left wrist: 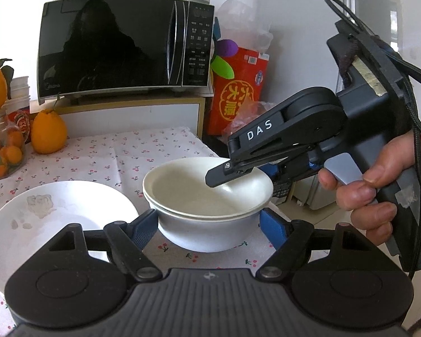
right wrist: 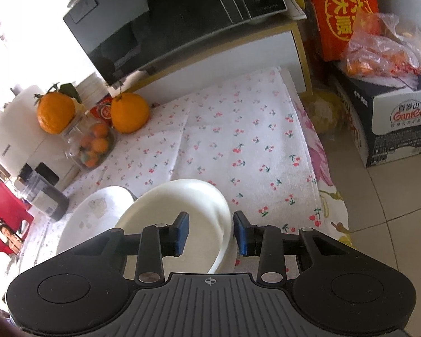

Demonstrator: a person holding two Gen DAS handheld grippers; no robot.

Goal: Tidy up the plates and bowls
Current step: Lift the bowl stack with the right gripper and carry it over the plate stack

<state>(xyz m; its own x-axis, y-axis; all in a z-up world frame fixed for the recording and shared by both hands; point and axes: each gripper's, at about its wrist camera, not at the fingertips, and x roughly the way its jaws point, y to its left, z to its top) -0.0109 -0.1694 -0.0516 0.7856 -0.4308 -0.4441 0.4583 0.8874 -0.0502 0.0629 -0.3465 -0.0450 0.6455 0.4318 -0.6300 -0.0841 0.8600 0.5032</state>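
Left claw [left wrist: 209, 226] released astride stacked white bowls [left wrist: 207, 196], right claw [right wrist: 210, 234] released straddling upper bowl's rim [right wrist: 224, 224], plate [left wrist: 42, 219] leftward.

We hold the left tool [left wrist: 209, 226] low and level, its blue pads [left wrist: 272, 229] spread wide apart. We hold the right tool [right wrist: 210, 233] tilted downward from the right, its fingers parted with a clear gap between the pads [right wrist: 182, 233]. Our right hand [left wrist: 379, 196] wraps the right tool's handle, index finger on the grey trigger.
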